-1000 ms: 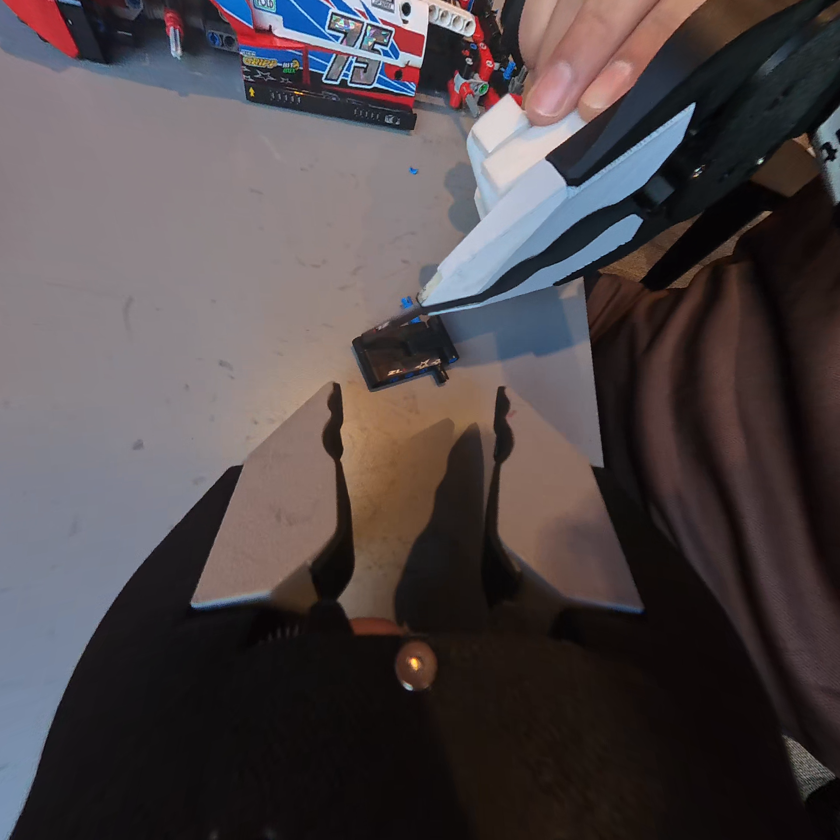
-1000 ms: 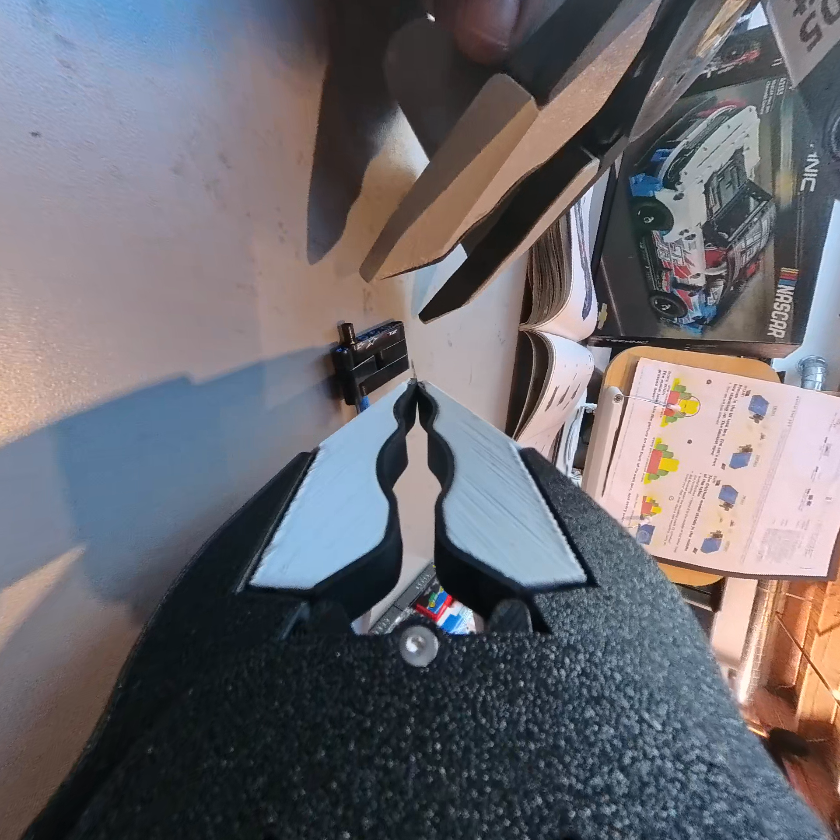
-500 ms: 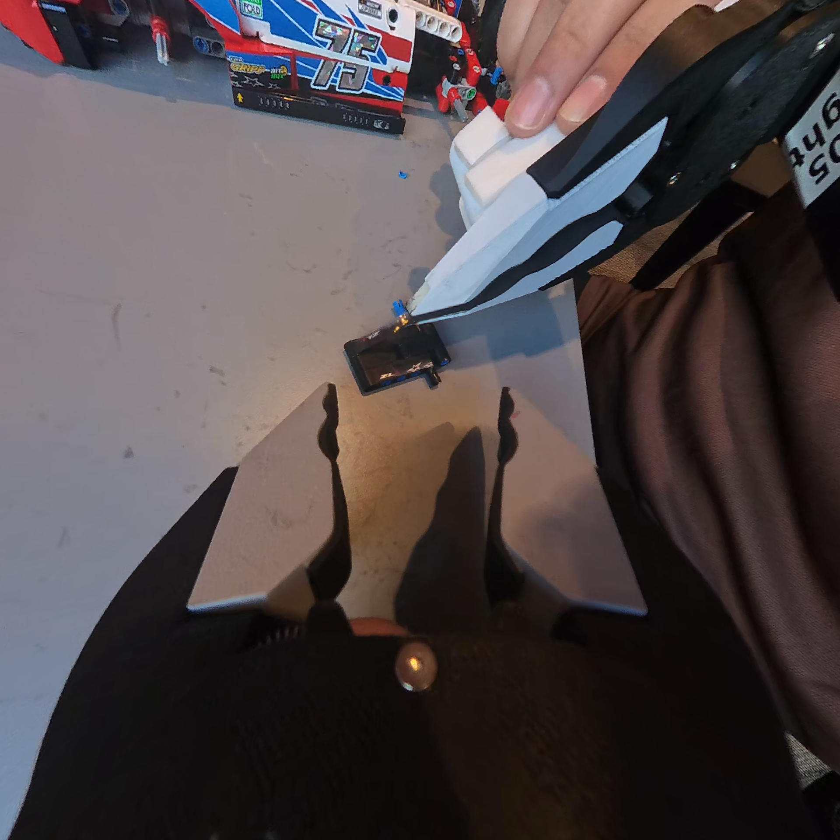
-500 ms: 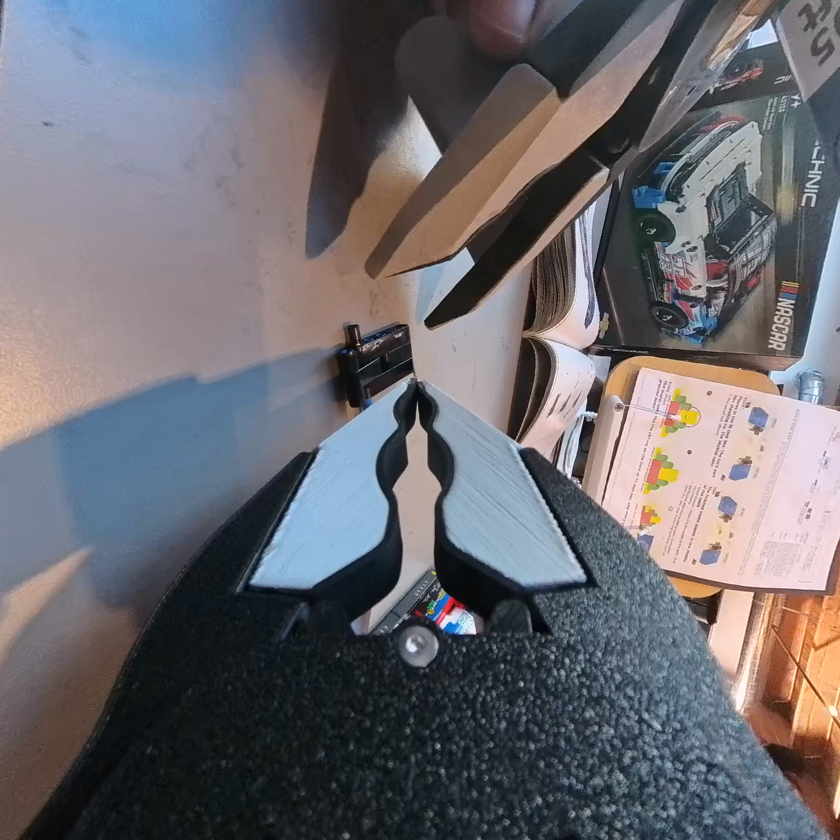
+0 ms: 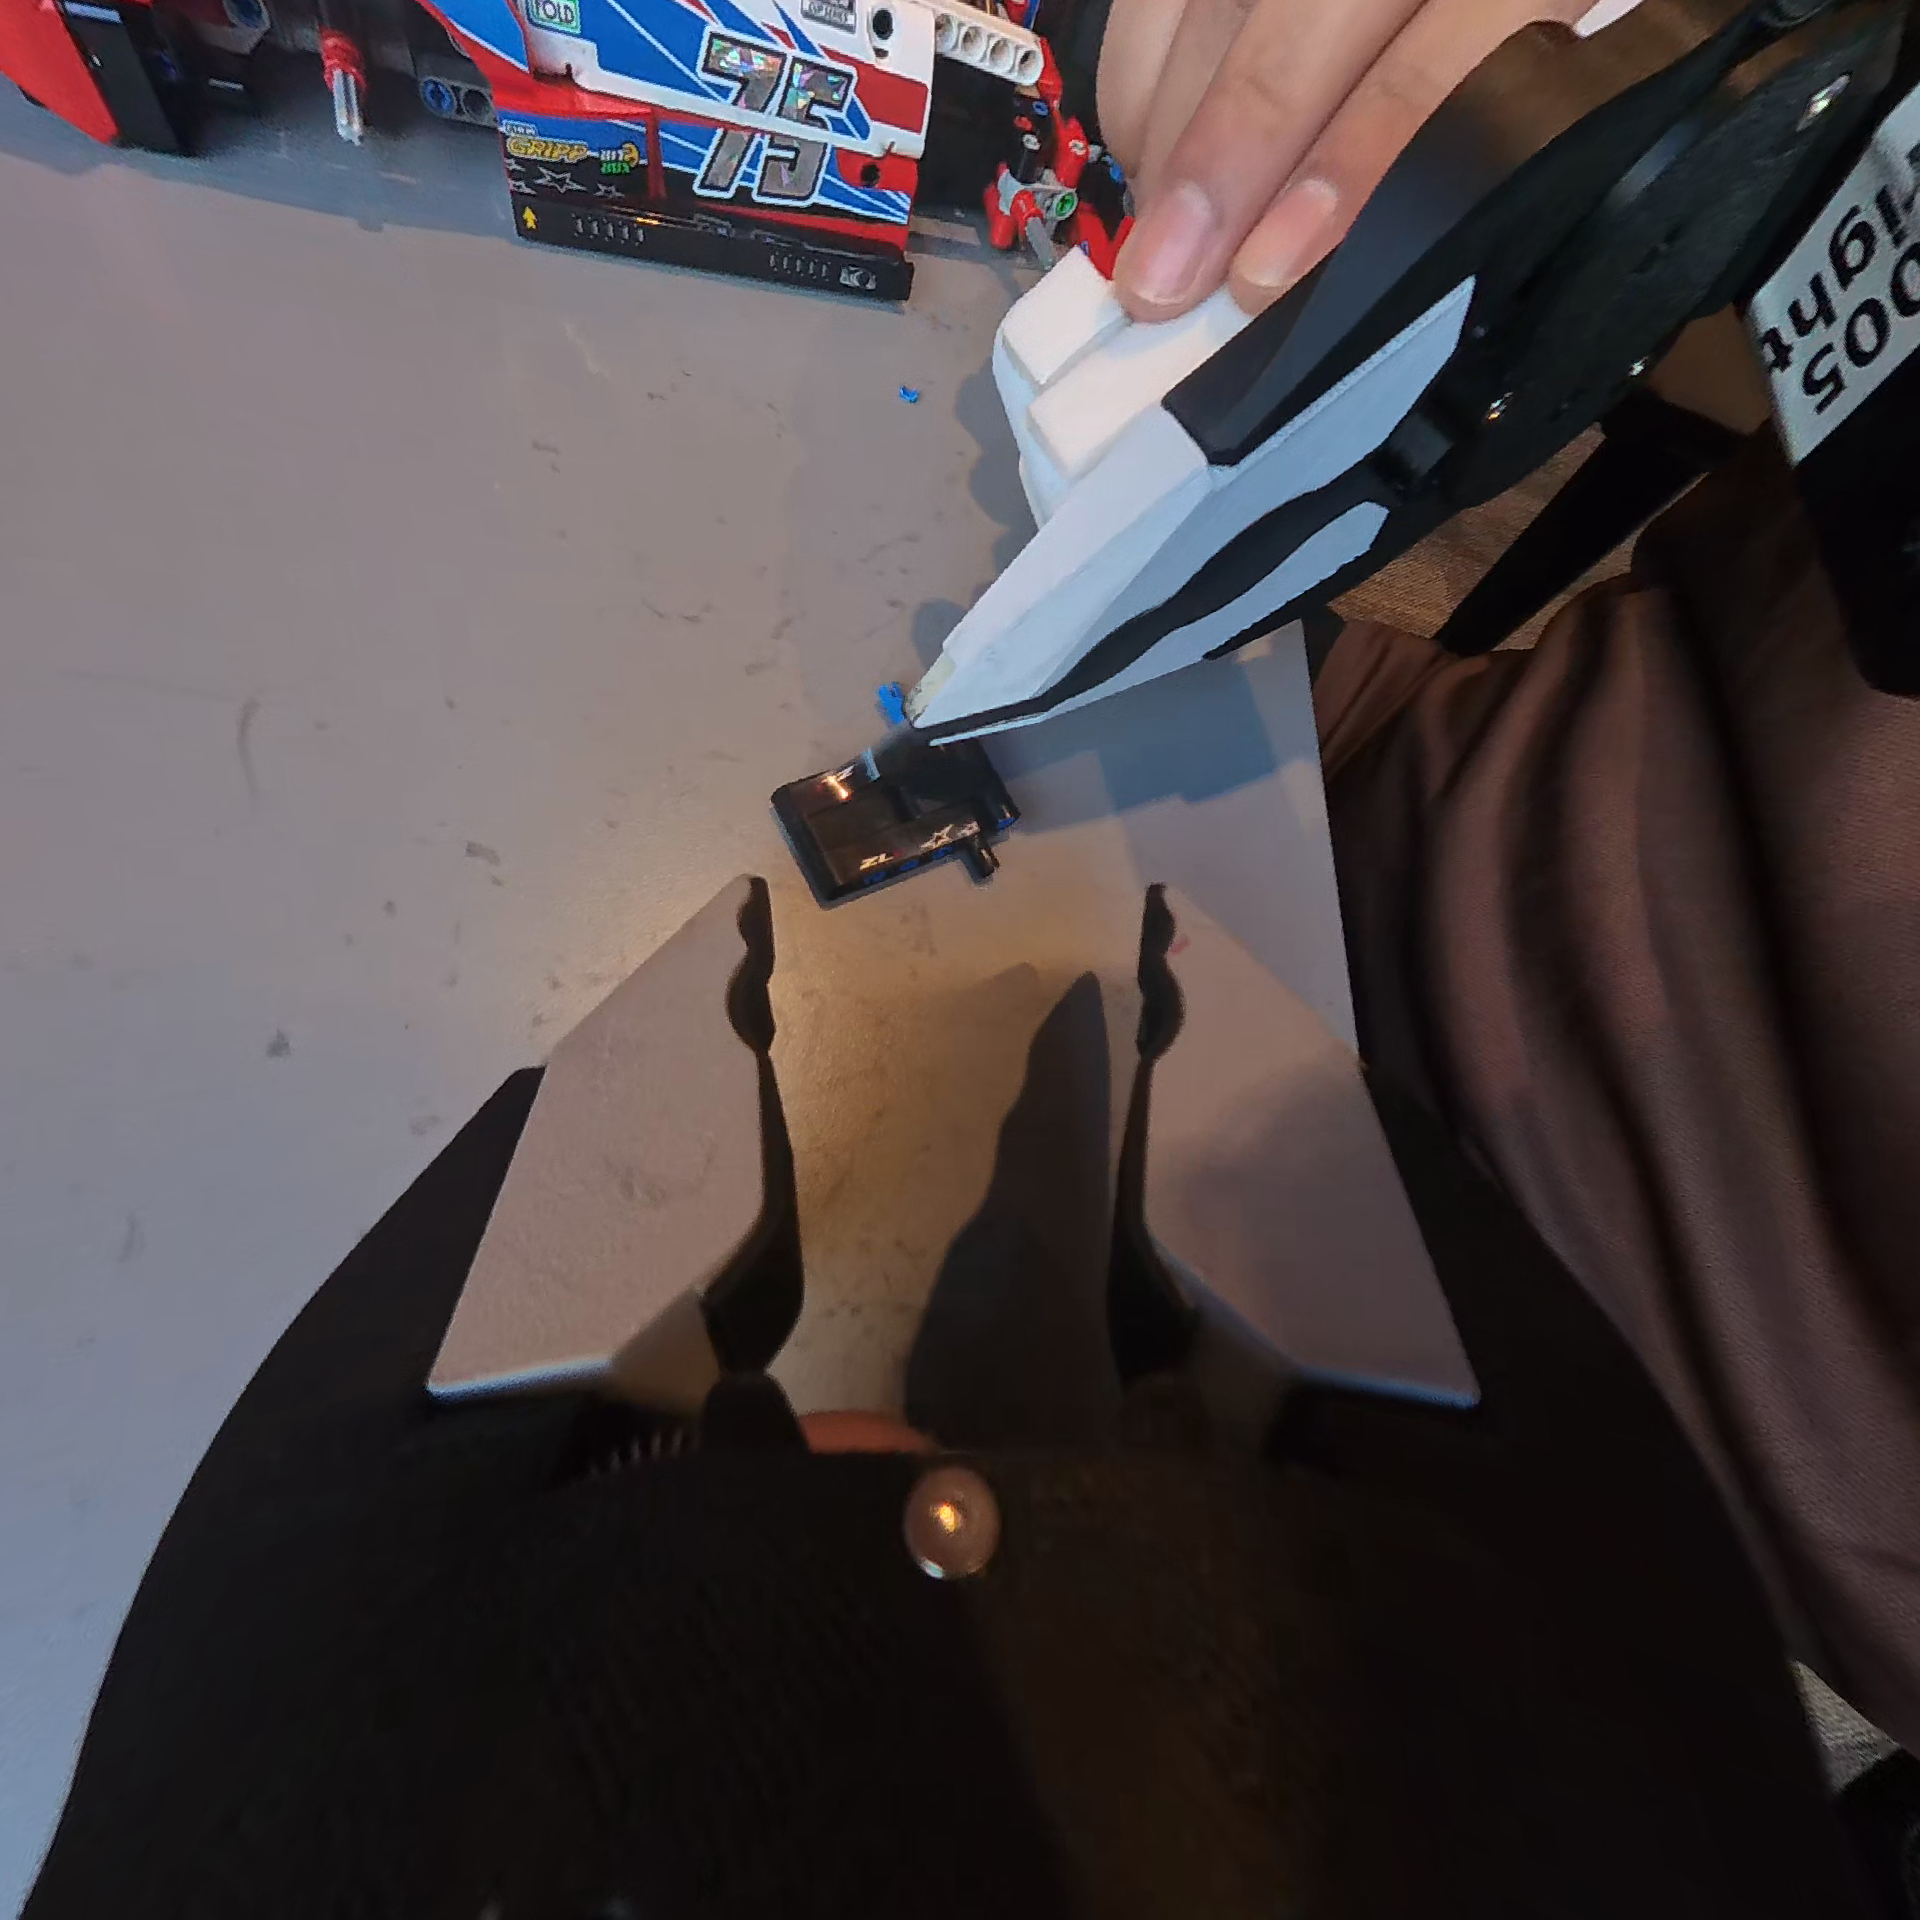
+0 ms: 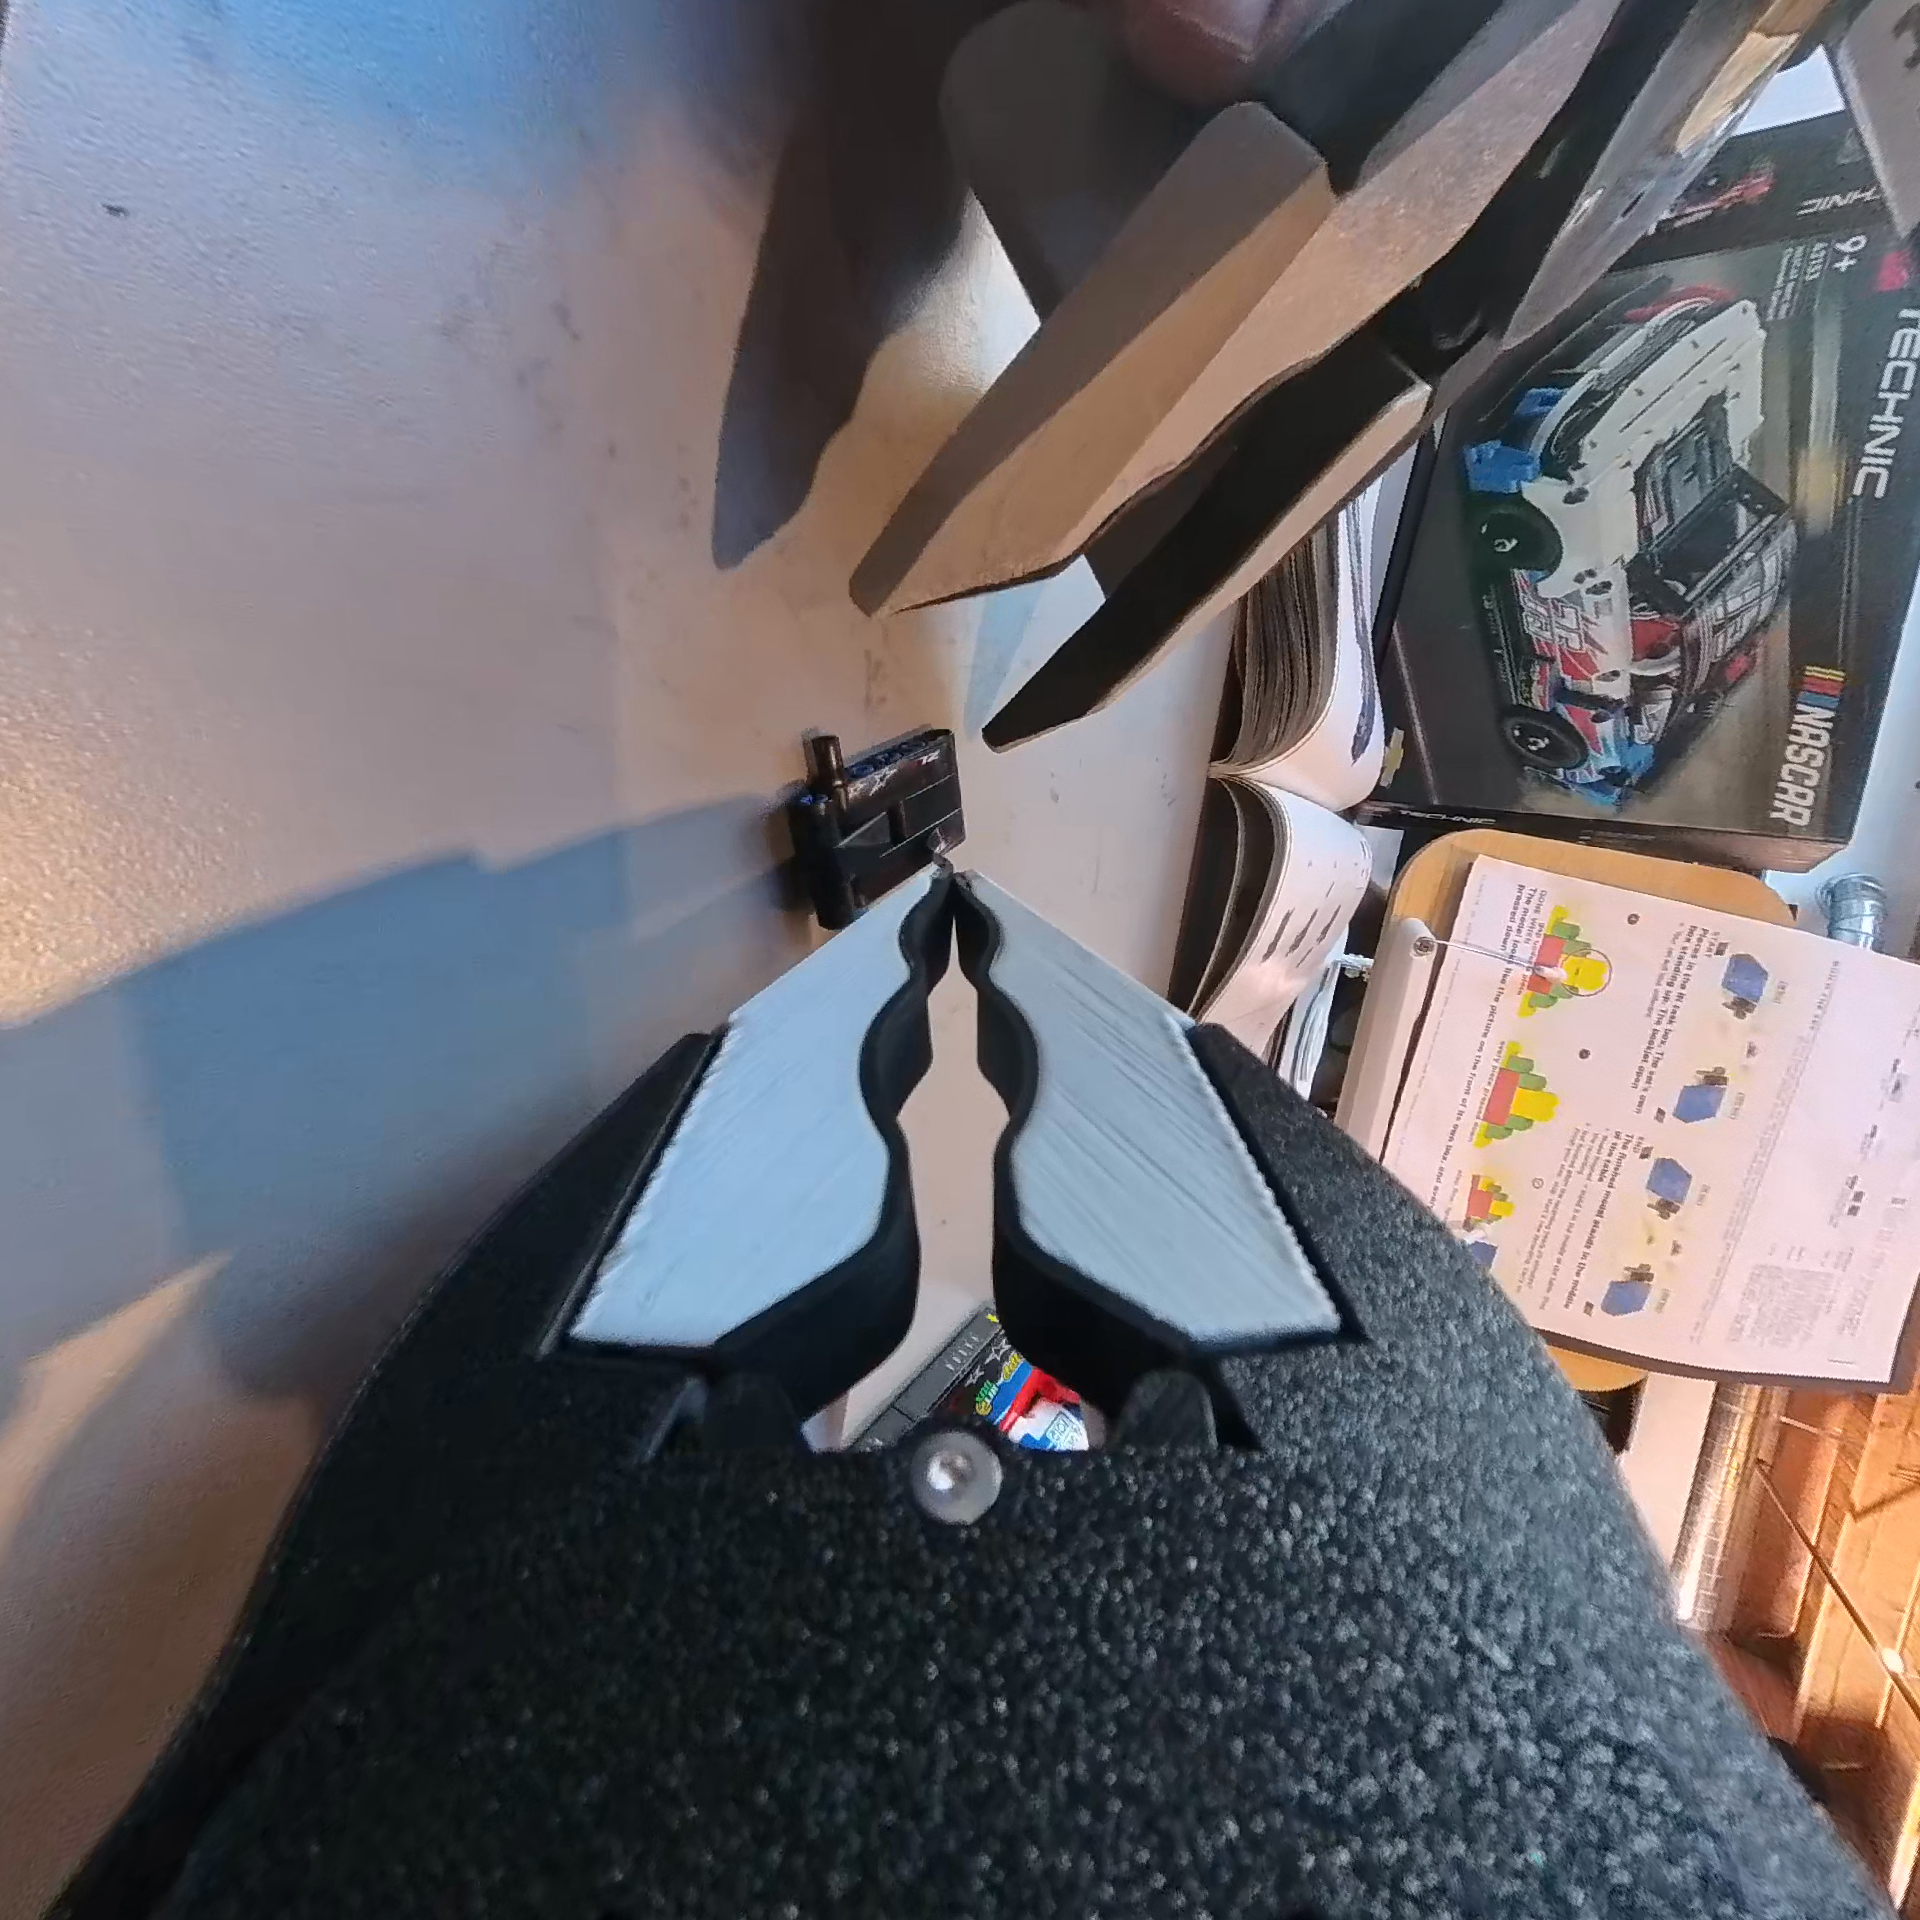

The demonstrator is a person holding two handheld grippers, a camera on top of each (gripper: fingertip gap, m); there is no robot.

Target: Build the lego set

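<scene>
A small black Lego panel piece [image 5: 894, 831] with a side pin lies flat on the grey table [image 5: 364, 623]. It also shows in the right wrist view [image 6: 883, 821]. My left gripper [image 5: 954, 899] is open and empty, its fingertips just short of the piece. It shows from the other side in the right wrist view [image 6: 925, 670]. My right gripper [image 6: 948, 883] is shut, with a tiny grey pin at its tips touching the piece's top edge. In the left wrist view the right gripper [image 5: 920, 722] comes in from the upper right. A small blue bit [image 5: 888, 698] lies beside its tip.
A part-built red, white and blue race car model [image 5: 717, 135] stands at the table's far edge. A hand [image 5: 1195, 156] holds the right gripper; brown clothing [image 5: 1610, 1039] is at the right. The set's box [image 6: 1662, 520], an open booklet [image 6: 1288, 831] and a printed sheet [image 6: 1662, 1122] lie beyond. The grippers are tip to tip, or close to it.
The right gripper's tip has come down from just above the black piece onto its top edge. The left gripper stays open and has barely shifted.
</scene>
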